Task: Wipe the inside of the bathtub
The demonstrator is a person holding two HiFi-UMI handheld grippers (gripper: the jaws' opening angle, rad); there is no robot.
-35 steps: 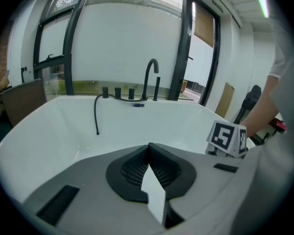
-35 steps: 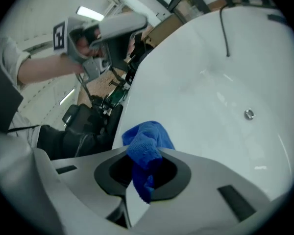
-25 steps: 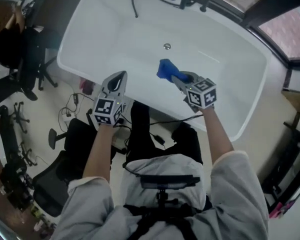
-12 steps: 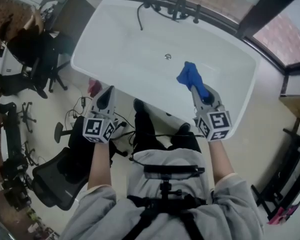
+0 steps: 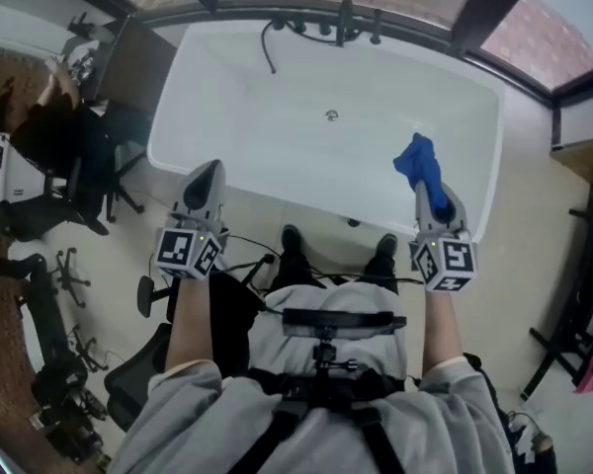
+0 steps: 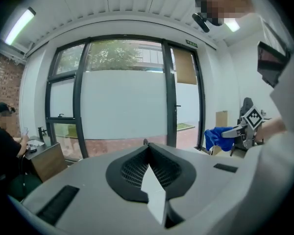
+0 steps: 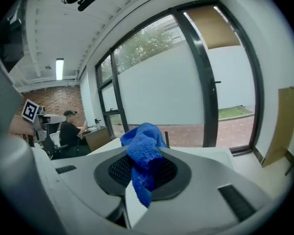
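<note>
Bathtub (image 5: 277, 141), white and freestanding, lies crosswise below you, its drain (image 5: 330, 116) near the middle of the floor and its dark faucet (image 5: 344, 23) on the far rim. Your right gripper (image 5: 432, 194) reaches over the tub's near rim at its right end, jaws clamped on a bunched blue cloth (image 5: 419, 166) that shows against the tub's inner right end; whether the cloth touches the wall cannot be told from above. That gripper's own camera looks out level towards the dark-framed windows (image 7: 186, 82) beyond the tub's far side, with the cloth hanging down between the jaws. Your left gripper (image 5: 206, 178) sits over the near rim towards the tub's left end, jaws pressed together at the tips with nothing between them. Your shoes (image 5: 292, 237) stand just outside the near wall. A person (image 5: 40, 136) sits off the tub's left end.
</note>
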